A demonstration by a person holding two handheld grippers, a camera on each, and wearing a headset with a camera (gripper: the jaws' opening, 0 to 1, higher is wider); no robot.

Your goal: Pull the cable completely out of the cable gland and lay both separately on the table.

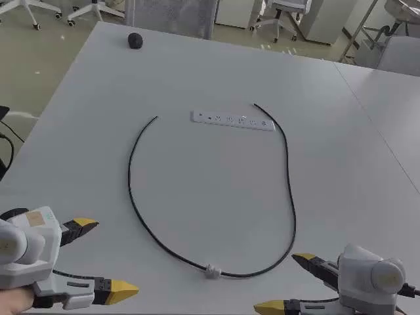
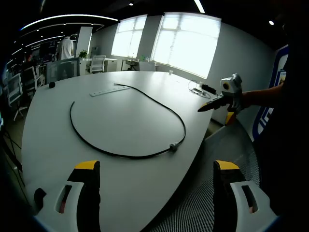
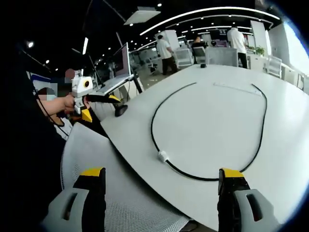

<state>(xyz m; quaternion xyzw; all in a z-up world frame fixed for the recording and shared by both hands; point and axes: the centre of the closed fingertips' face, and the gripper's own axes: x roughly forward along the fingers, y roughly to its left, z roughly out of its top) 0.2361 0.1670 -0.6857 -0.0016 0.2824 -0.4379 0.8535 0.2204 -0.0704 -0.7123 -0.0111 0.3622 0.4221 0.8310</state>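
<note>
Left tool (image 1: 115, 256) at 7 o'clock, right tool (image 1: 276, 282) at 5, both released; limp cable (image 1: 289, 190) loops on tabletop (image 1: 210, 184), cable gland (image 1: 212, 270) at 6, probably light plastic; we'd pinch it, pull cable just beside

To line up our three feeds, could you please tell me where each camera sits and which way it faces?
Head view: on the headset, facing forward and down at the table, the cable and its cable gland; left gripper and right gripper at the bottom corners.
Left gripper view: on the left gripper, facing across the table; own open jaws below, right gripper at right.
Right gripper view: on the right gripper, facing across the table; own open jaws below, left gripper at left.
All share the cable.
</note>
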